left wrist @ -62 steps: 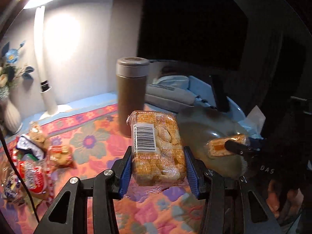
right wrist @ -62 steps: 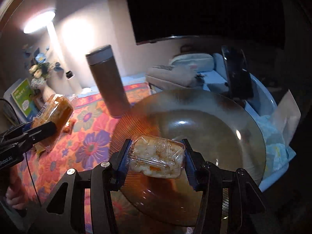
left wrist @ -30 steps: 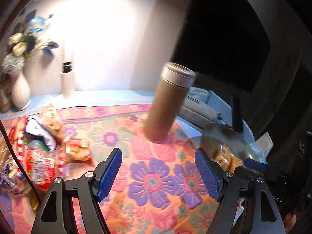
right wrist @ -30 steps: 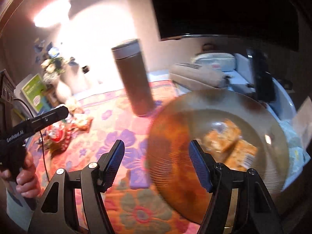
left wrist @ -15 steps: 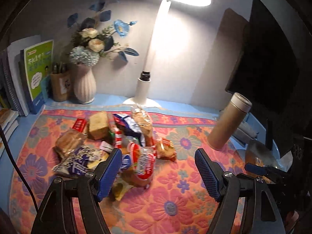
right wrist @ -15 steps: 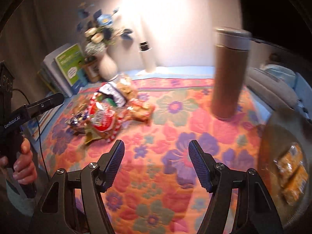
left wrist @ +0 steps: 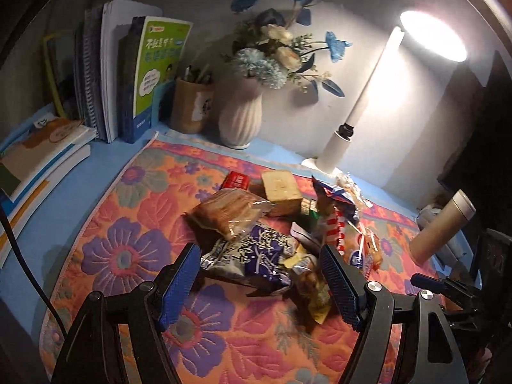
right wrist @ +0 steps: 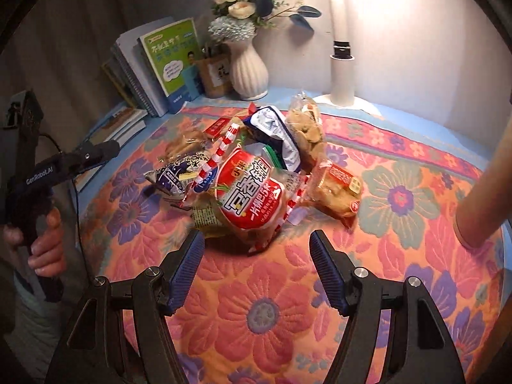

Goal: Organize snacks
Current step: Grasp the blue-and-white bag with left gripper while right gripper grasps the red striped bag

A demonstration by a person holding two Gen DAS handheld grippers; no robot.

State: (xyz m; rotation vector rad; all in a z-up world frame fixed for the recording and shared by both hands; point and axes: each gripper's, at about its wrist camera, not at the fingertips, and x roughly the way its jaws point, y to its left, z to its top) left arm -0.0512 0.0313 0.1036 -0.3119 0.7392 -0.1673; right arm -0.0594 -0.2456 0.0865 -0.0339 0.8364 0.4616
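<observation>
Reach for the next pick: left gripper and right gripper, both empty with jaws apart, face the snack pile just ahead; next, each must close on one packet, likely the purple packet and the red packet

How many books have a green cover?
1: the green book stands at the back left, by the pen cup. The other upright books show only spines or page edges, so more may be hidden.

Orange floral mat, blue-padded claw
</observation>
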